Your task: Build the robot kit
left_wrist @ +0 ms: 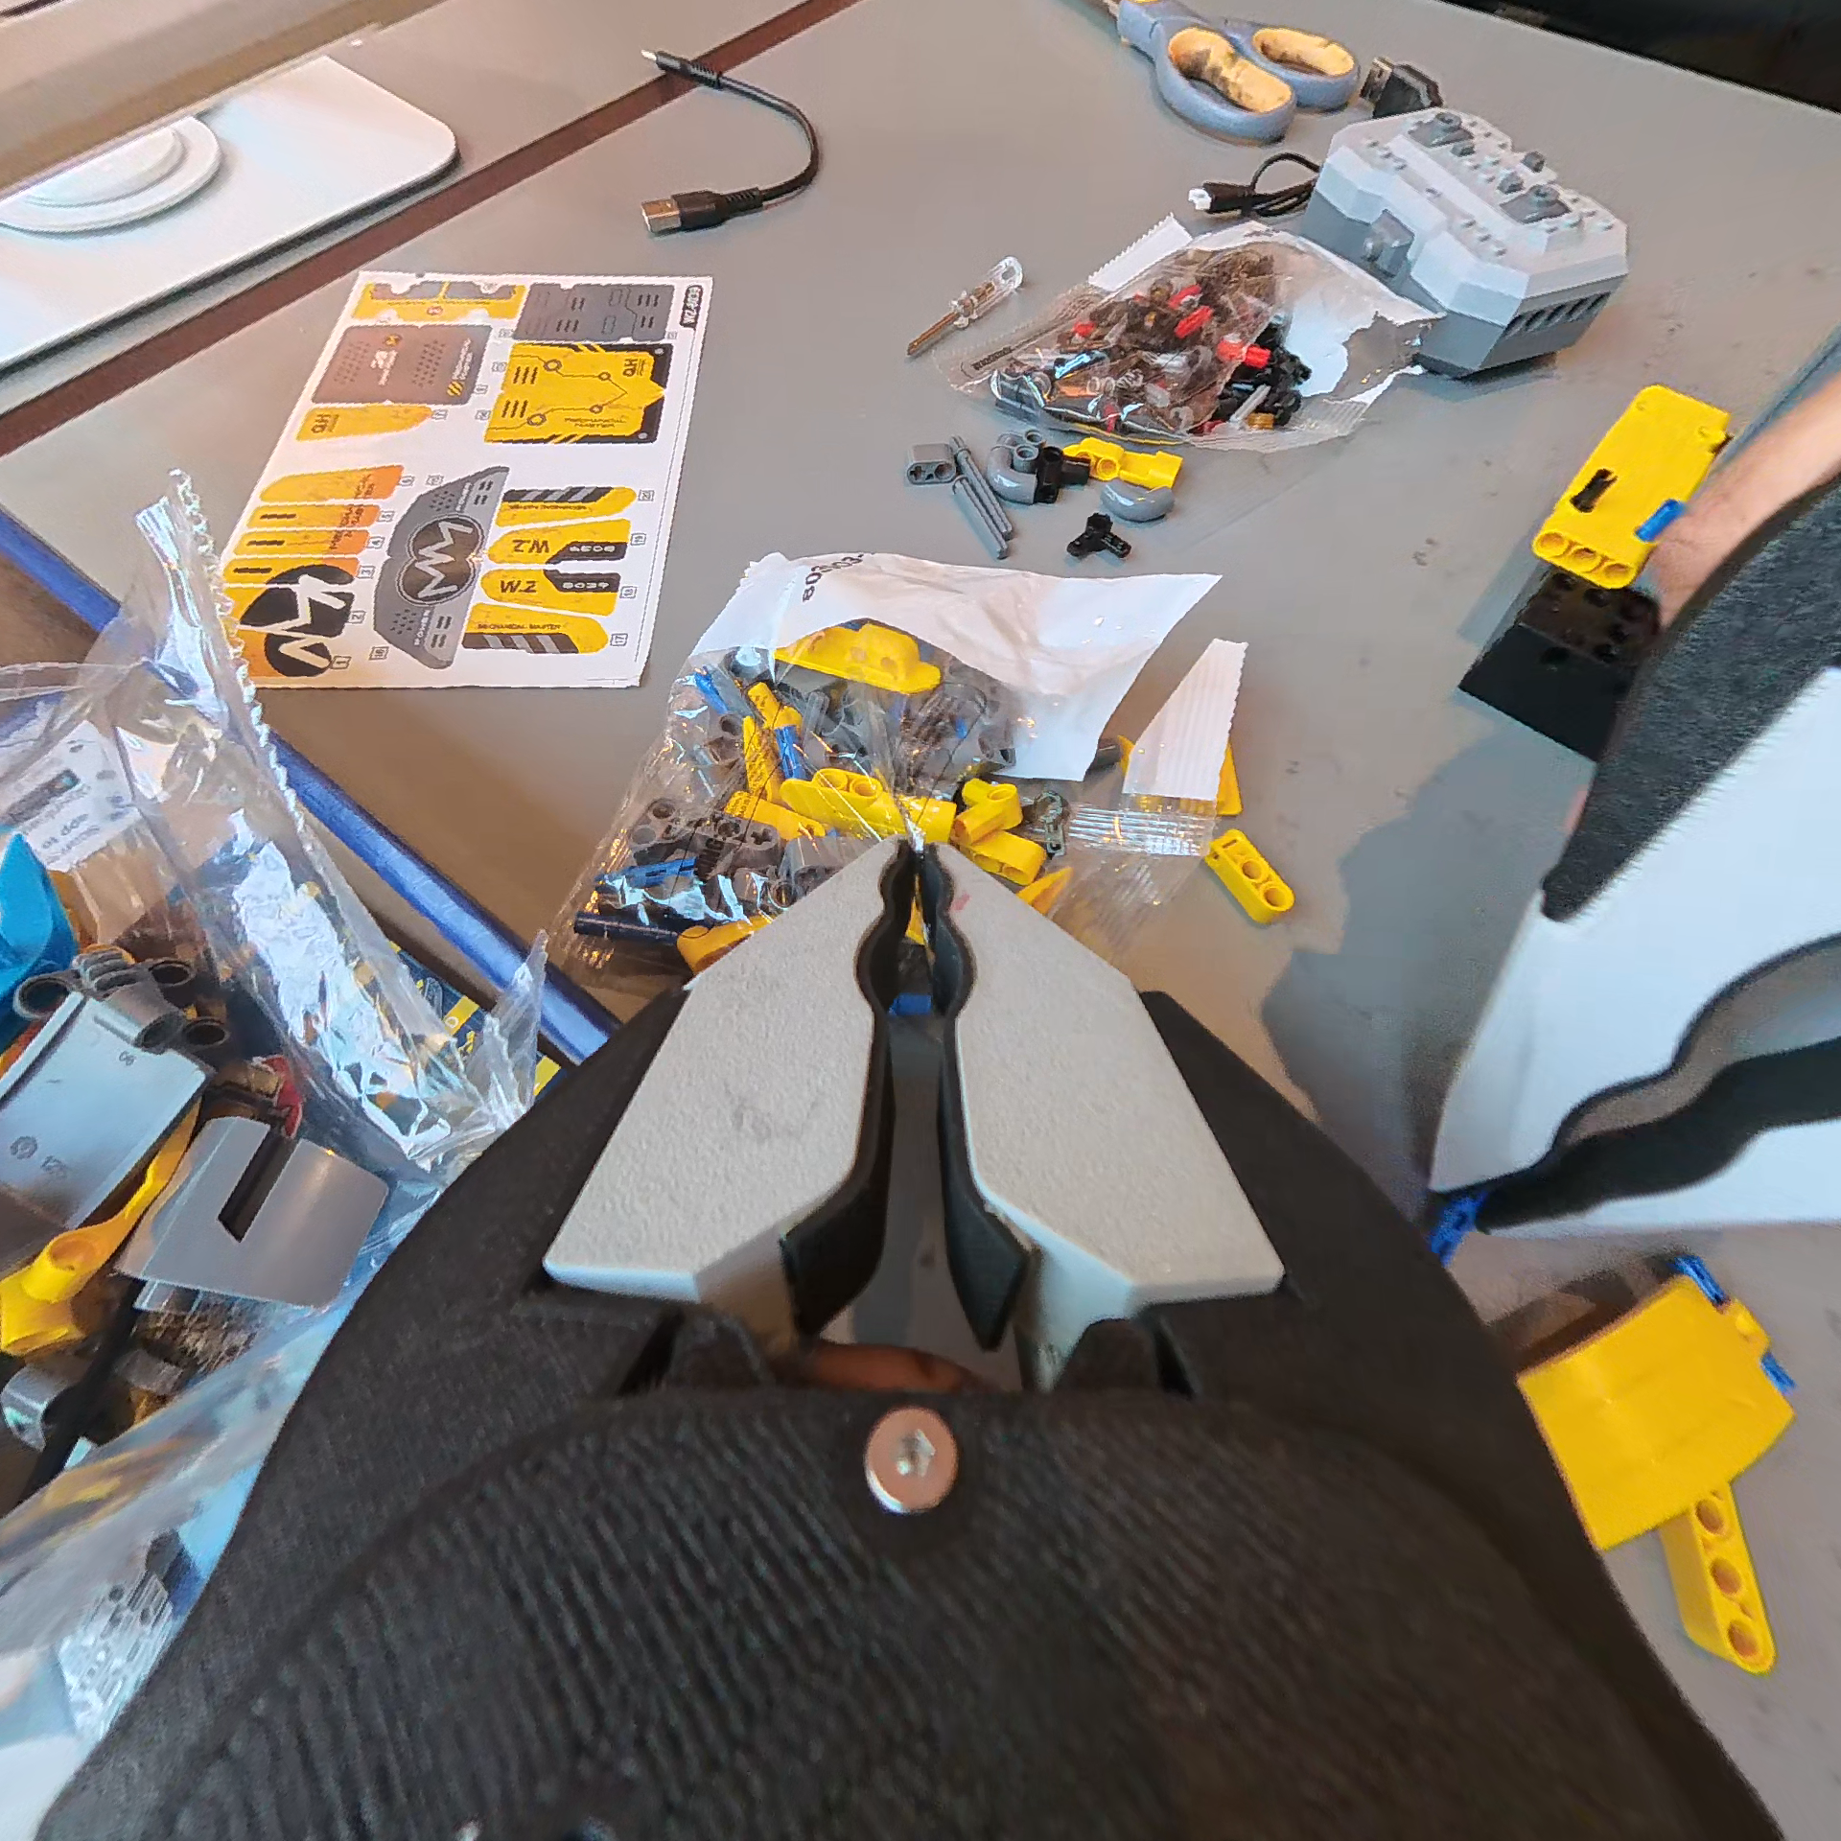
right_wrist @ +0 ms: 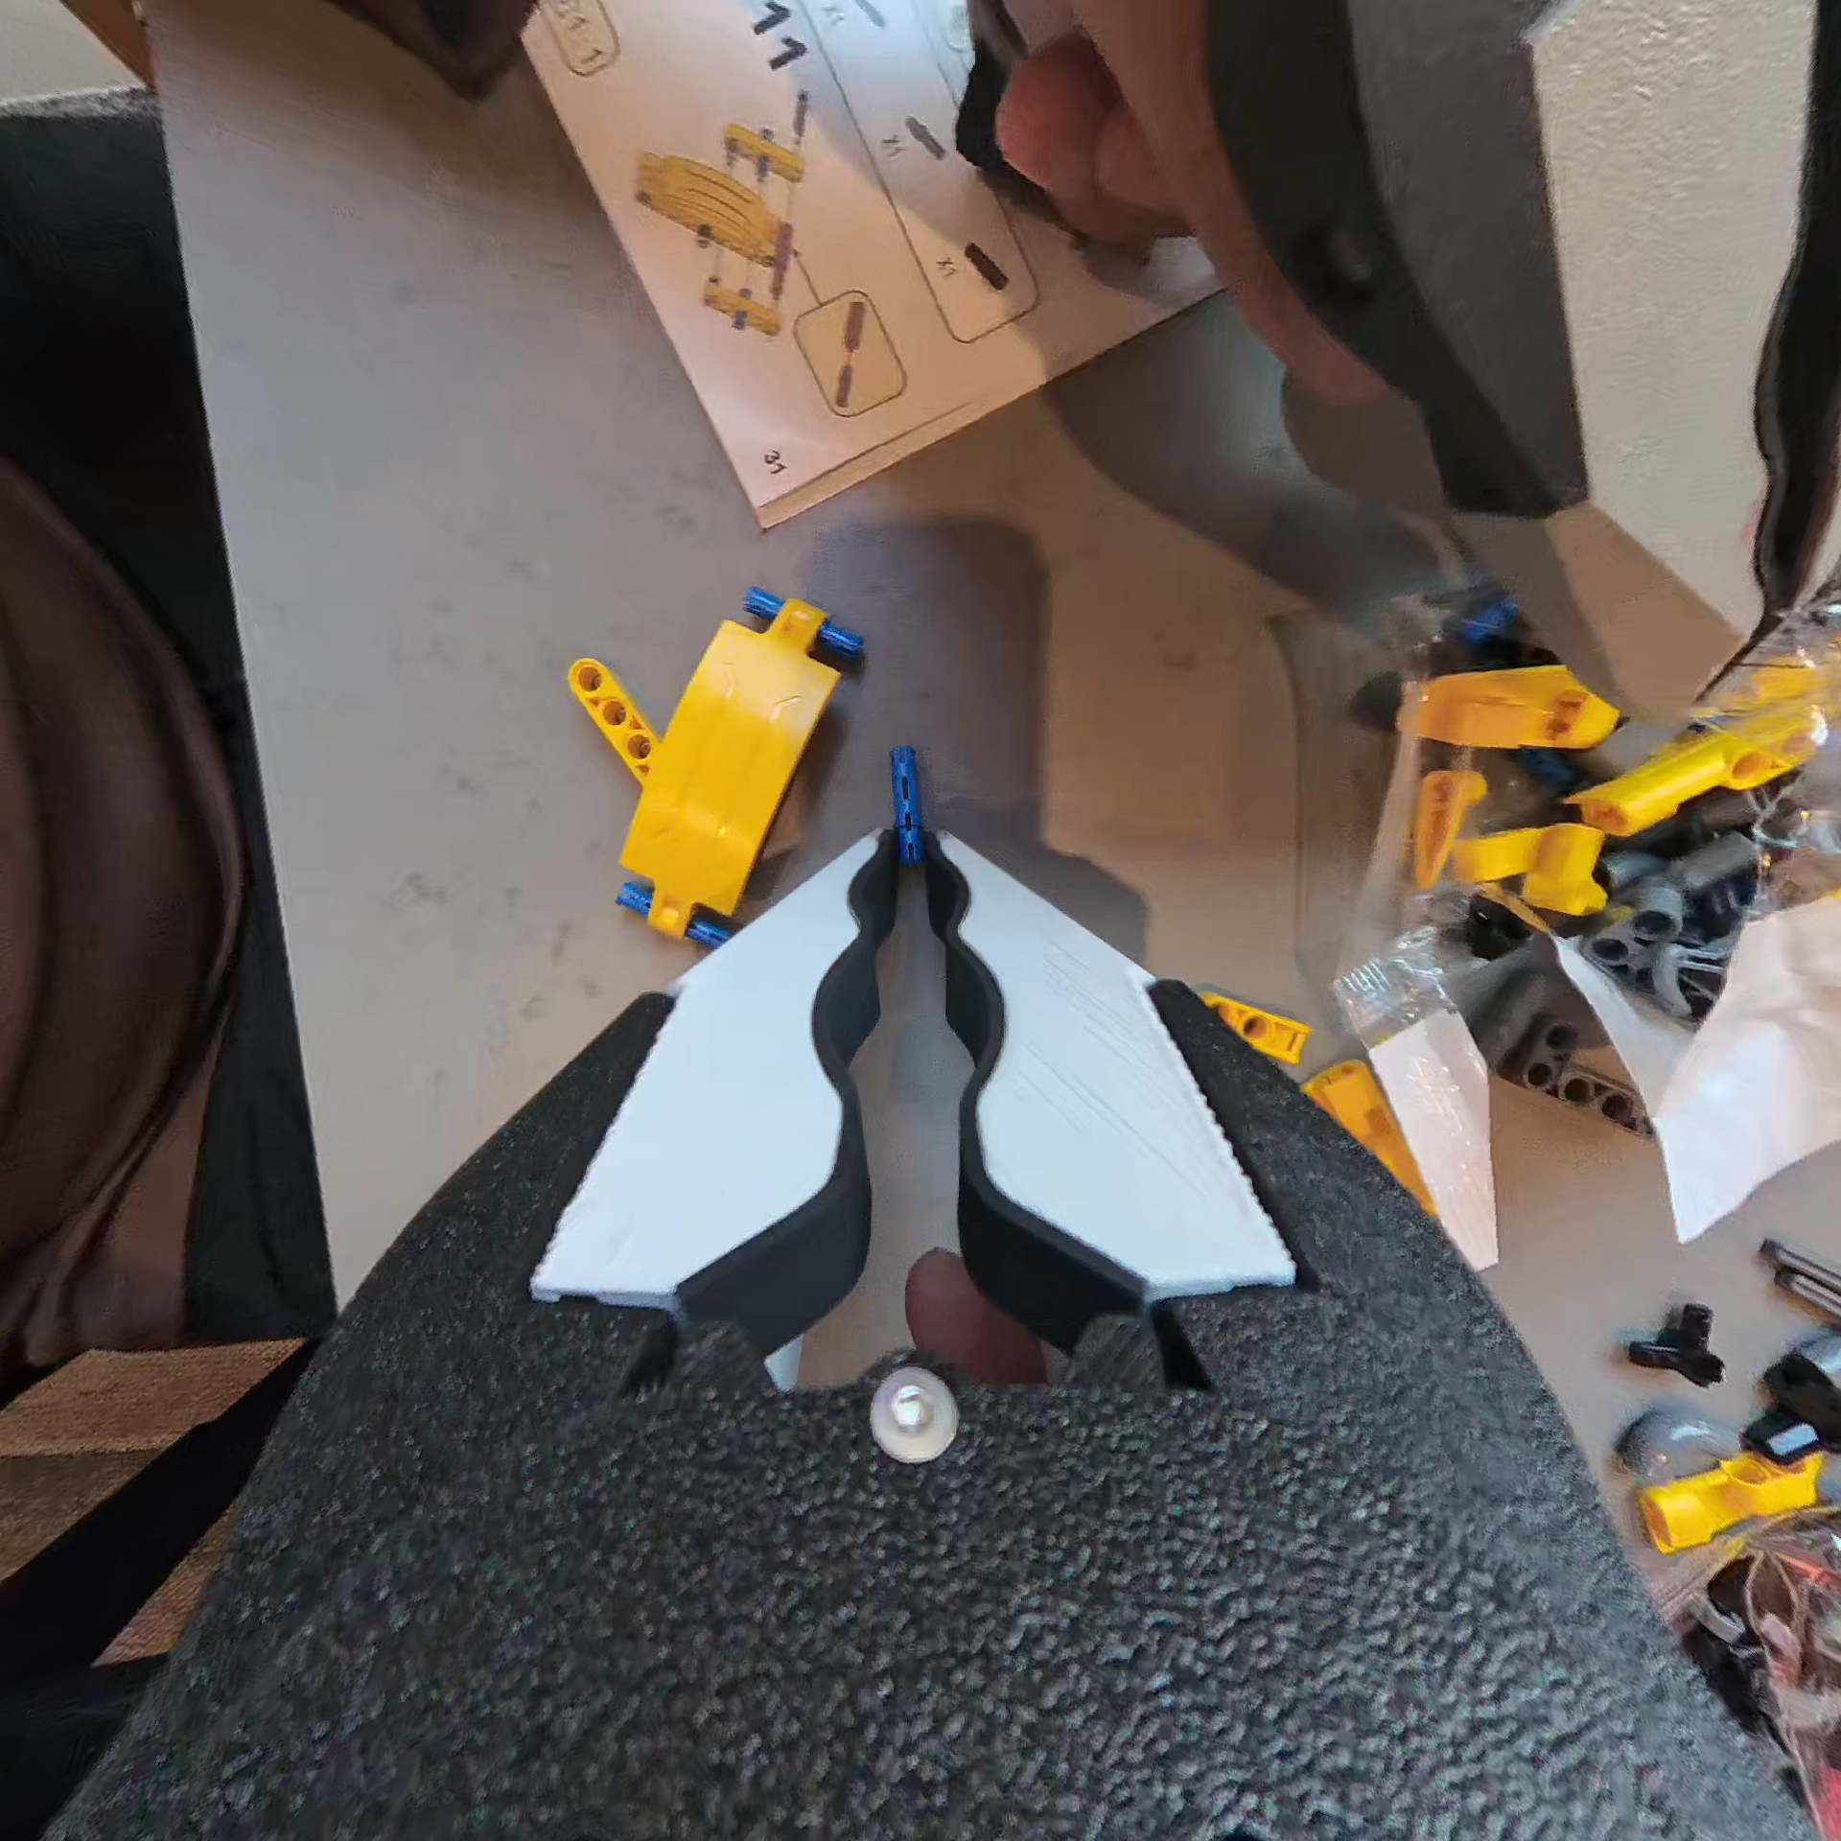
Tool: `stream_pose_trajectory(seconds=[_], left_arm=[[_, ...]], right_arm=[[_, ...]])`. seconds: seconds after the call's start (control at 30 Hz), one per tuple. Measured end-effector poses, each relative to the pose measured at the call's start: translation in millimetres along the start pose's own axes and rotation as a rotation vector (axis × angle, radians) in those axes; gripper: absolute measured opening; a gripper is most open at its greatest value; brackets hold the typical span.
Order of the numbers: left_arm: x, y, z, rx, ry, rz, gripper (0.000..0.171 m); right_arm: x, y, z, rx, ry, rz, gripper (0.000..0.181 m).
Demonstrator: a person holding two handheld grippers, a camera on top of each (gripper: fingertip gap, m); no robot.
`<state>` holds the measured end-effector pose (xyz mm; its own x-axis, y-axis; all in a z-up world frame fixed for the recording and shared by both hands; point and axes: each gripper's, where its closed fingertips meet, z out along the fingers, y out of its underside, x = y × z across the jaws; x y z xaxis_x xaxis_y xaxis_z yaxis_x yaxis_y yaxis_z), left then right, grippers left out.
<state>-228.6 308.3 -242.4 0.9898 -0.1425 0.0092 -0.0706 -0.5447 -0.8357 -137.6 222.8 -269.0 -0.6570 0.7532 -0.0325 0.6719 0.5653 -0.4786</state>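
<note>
From the left wrist view, the grey-fingered left tongs point(left_wrist: 915, 859) are pressed together, pinching a fold of the clear plastic bag of yellow, grey and blue building pieces point(left_wrist: 797, 787) that lies on the grey desk point(left_wrist: 996, 179). Beyond the bag lies a yellow-and-grey sticker sheet point(left_wrist: 458, 478), and farther right a second clear bag of black and red small parts point(left_wrist: 1156, 349) leans against a light grey blocky battery box point(left_wrist: 1464, 239). Grey-handled scissors point(left_wrist: 1235, 70) and a short black cable point(left_wrist: 737, 149) sit near the far edge. The white right tongs come in at the right edge, blurred.

From the right wrist view, the white-fingered right tongs point(right_wrist: 909, 842) are clamped on a small blue pin point(right_wrist: 905, 797) — it sticks out past the tips, just above the desk point(right_wrist: 448, 448). Just to the left lies a curved yellow panel with blue pins at both ends point(right_wrist: 727, 767), with a yellow holed beam point(right_wrist: 613, 712) touching its side. An open instruction booklet point(right_wrist: 857, 299) lies beyond, and the open bag of pieces point(right_wrist: 1594, 847) spills at the right, where what seems to be the left tongs shows, blurred.
</note>
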Motion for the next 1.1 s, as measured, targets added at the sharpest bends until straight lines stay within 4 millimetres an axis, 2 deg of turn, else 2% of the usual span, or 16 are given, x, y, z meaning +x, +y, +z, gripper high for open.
stream_pose_trajectory(seconds=[0.17, 0.4, 0.5, 0.73, 0.93, 1.1], left_arm=[[1, 0, -1, 0.001, 0.004, 0.007, 0.0], [2, 0, -2, 0.006, 0.021, 0.005, 0.0], [2, 0, -1, 0.003, 0.018, 0.011, 0.0], [-1, 0, -2, 0.002, 0.003, 0.008, 0.0], [-1, -2, -3, 0.012, 0.002, -0.001, 0.0], [-3, -3, -4, 0.016, 0.004, -0.001, 0.0]], right_arm=[[-6, 5, -1, -0.024, -0.014, -0.029, 0.014], [2, -2, -22, 0.06, 0.001, 0.012, 0.015], [18, -1, -27, 0.079, 0.056, 0.064, 0.015], [75, -13, -41, 0.182, 0.313, 0.207, 0.014], [96, -26, -40, 0.267, 0.43, 0.265, 0.01], [107, -25, -23, 0.248, 0.502, 0.282, 0.006]])
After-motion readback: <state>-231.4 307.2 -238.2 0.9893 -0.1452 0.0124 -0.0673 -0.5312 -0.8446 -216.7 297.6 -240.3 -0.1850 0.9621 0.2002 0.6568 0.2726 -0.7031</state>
